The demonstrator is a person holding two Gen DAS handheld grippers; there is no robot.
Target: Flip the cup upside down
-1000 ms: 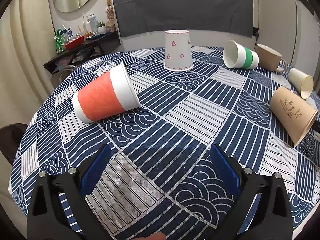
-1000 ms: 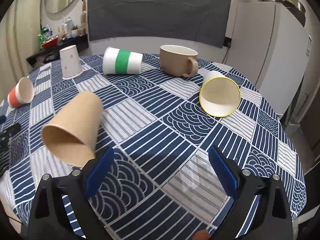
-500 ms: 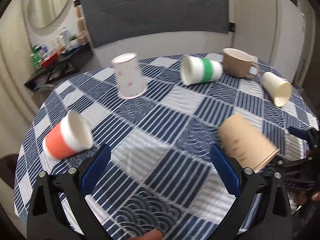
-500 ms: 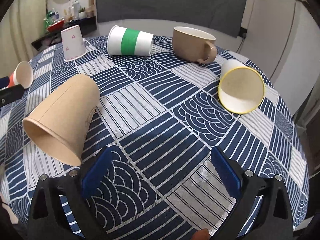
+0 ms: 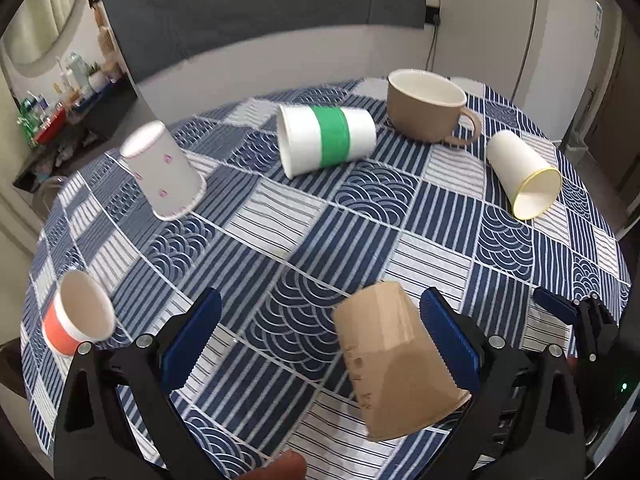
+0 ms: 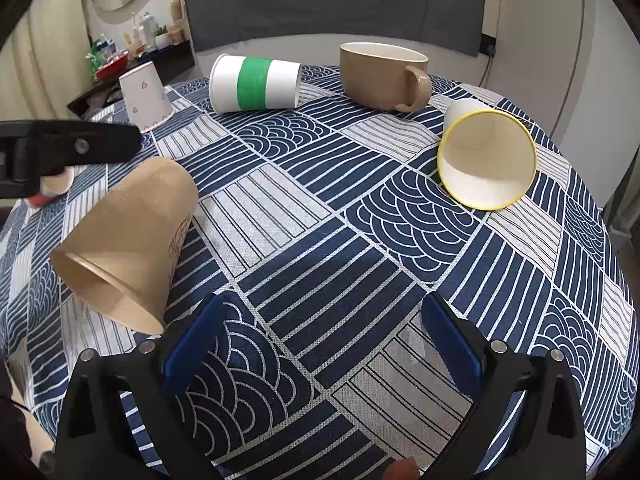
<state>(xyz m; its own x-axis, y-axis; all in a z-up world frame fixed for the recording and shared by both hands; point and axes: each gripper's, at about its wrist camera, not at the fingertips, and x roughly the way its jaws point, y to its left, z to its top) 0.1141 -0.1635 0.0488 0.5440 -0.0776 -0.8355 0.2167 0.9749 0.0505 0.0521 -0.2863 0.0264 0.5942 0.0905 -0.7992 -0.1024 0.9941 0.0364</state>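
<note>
A brown paper cup (image 5: 394, 364) lies on its side on the blue patterned tablecloth, just inside my left gripper's right finger; it also shows in the right wrist view (image 6: 128, 240), mouth toward the camera. My left gripper (image 5: 320, 344) is open and holds nothing. My right gripper (image 6: 320, 344) is open and empty above the cloth, right of the brown cup. The left gripper's finger (image 6: 80, 146) reaches in from the left in the right wrist view.
On the round table (image 5: 280, 216): a white cup with hearts (image 5: 164, 172) upside down, a green-banded cup (image 5: 326, 140) on its side, a brown mug (image 5: 428, 108) upright, a yellow-rimmed cup (image 5: 524, 176) and an orange cup (image 5: 78, 320) on their sides. A shelf (image 5: 52, 128) stands at the far left.
My left gripper has swung right and moved over to the brown cup, which now lies by its right finger. My right gripper has edged forward; the left gripper's finger now enters its view.
</note>
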